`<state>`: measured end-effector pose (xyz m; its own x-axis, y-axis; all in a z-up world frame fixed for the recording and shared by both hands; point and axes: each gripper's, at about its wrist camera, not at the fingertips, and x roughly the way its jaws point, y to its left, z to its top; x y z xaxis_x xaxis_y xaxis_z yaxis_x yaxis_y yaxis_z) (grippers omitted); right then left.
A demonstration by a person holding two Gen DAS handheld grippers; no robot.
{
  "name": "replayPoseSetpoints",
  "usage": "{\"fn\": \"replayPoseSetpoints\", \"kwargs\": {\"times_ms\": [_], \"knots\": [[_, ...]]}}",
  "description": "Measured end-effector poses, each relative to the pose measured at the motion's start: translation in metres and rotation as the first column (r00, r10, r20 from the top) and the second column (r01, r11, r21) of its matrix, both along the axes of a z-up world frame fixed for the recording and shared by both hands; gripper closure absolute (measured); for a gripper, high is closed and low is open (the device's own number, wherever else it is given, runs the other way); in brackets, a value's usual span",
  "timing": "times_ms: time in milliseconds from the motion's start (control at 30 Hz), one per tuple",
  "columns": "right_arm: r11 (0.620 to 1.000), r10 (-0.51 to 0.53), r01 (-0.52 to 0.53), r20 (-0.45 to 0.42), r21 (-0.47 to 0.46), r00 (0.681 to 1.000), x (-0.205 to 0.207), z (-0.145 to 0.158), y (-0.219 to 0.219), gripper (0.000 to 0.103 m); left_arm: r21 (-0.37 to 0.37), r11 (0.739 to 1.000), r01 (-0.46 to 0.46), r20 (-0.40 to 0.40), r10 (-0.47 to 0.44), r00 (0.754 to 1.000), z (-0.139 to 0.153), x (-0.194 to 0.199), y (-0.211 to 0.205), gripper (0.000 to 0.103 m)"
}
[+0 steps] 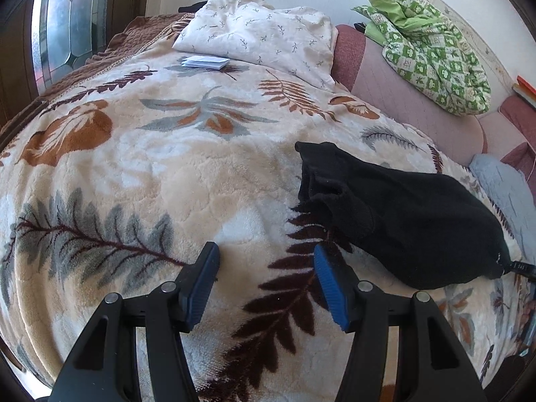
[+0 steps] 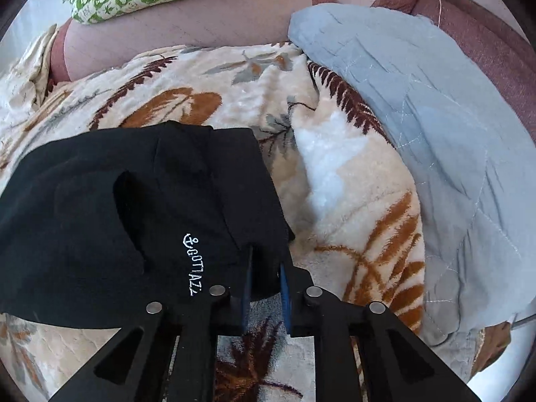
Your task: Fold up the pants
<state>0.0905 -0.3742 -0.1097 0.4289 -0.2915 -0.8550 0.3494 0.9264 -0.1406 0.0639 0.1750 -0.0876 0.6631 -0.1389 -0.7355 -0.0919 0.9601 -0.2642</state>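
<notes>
A bed is covered by a cream fleece blanket [image 1: 187,181] printed with brown, orange and grey leaves; a stained-glass window [image 1: 63,23] stands at the far left. Near the head of the bed lies a small stack of white paper [image 1: 205,62], and just behind it a cream pillow [image 1: 261,38] with a twig print. Further right a green-and-white patterned quilt [image 1: 432,57] is bunched against the wall on a pink sheet [image 1: 412,110].

The left gripper [image 1: 266,259] hovers above bare blanket, its fingers spread with nothing between them. To its right the black pants [image 1: 402,214] lie in a folded heap on the blanket. The right gripper [image 2: 266,261] has its fingers pinching the near right edge of the pants, beside small white lettering [image 2: 191,264]. At the far right lies a grey-blue quilted cover [image 2: 435,127].
</notes>
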Motion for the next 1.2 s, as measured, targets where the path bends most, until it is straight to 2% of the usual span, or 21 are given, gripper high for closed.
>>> {"fn": "replayPoseSetpoints", "kwargs": {"times_ms": [67,167,233,300,400,467,533,633,700,733,800,833,900,1033,1200], "knots": [[0.999,-0.018,0.018,-0.002,-0.031,1.000,0.005,0.002,0.002,0.061,-0.038,0.999,-0.012,-0.004,0.012,1.000,0.001,0.000,0.005,0.045],[0.996,-0.074,0.077,0.065,-0.044,0.995,0.001,0.021,0.000,0.050,-0.051,0.999,-0.009,0.011,0.009,1.000,0.015,0.001,0.004,0.045],[0.996,-0.069,0.076,0.159,-0.038,0.985,-0.006,0.043,0.012,0.050,-0.040,0.999,0.026,0.057,-0.024,0.998,0.033,0.005,-0.009,0.044],[1.000,0.016,-0.019,0.195,0.014,0.981,-0.002,0.052,0.036,0.050,-0.023,0.995,0.095,0.067,-0.094,0.993,0.042,0.020,-0.031,0.034],[0.976,0.199,-0.211,0.170,0.052,0.965,0.011,0.046,0.090,0.050,-0.015,0.984,0.177,0.048,-0.176,0.983,0.038,0.059,-0.060,0.034],[0.951,0.289,-0.302,0.152,0.072,0.945,0.016,0.035,0.125,0.050,0.016,0.987,0.158,-0.013,-0.158,0.987,0.033,0.085,-0.068,0.035],[0.931,0.351,-0.359,0.114,0.064,0.929,0.017,0.018,0.156,0.050,-0.043,0.985,0.167,-0.035,-0.169,0.985,0.033,0.099,-0.065,0.034],[0.907,0.418,-0.419,0.027,0.039,0.908,0.006,-0.012,0.184,0.049,0.047,0.991,0.125,-0.092,-0.121,0.988,0.019,0.109,-0.056,0.034],[0.896,0.444,-0.444,0.043,-0.022,0.895,-0.012,-0.020,0.189,0.044,0.066,0.993,0.093,-0.135,-0.083,0.987,-0.001,0.115,-0.041,0.034],[0.893,0.449,-0.448,0.038,-0.039,0.893,-0.016,-0.020,0.187,0.035,0.025,0.996,0.087,-0.144,-0.083,0.986,-0.010,0.117,-0.031,0.034],[0.897,0.441,-0.440,0.003,-0.040,0.898,-0.020,-0.013,0.186,0.033,-0.049,0.996,0.076,-0.086,-0.080,0.993,-0.011,0.111,-0.018,0.033],[0.898,0.440,-0.439,0.012,-0.039,0.898,-0.020,-0.007,0.187,0.033,-0.065,0.995,0.071,-0.087,-0.076,0.993,-0.011,0.111,-0.017,0.032],[0.884,0.467,-0.465,0.068,-0.046,0.882,-0.018,0.017,0.195,0.033,-0.060,0.996,0.067,-0.076,-0.072,0.995,-0.010,0.111,-0.018,0.032],[0.873,0.487,-0.485,0.139,-0.048,0.862,0.002,0.049,0.218,0.033,-0.058,0.998,0.030,0.002,-0.030,1.000,0.006,0.095,-0.013,0.032],[0.862,0.494,-0.507,0.224,0.002,0.840,0.022,0.058,0.237,0.033,-0.083,0.995,-0.054,0.099,0.062,0.993,0.040,0.078,0.010,0.032]]}}
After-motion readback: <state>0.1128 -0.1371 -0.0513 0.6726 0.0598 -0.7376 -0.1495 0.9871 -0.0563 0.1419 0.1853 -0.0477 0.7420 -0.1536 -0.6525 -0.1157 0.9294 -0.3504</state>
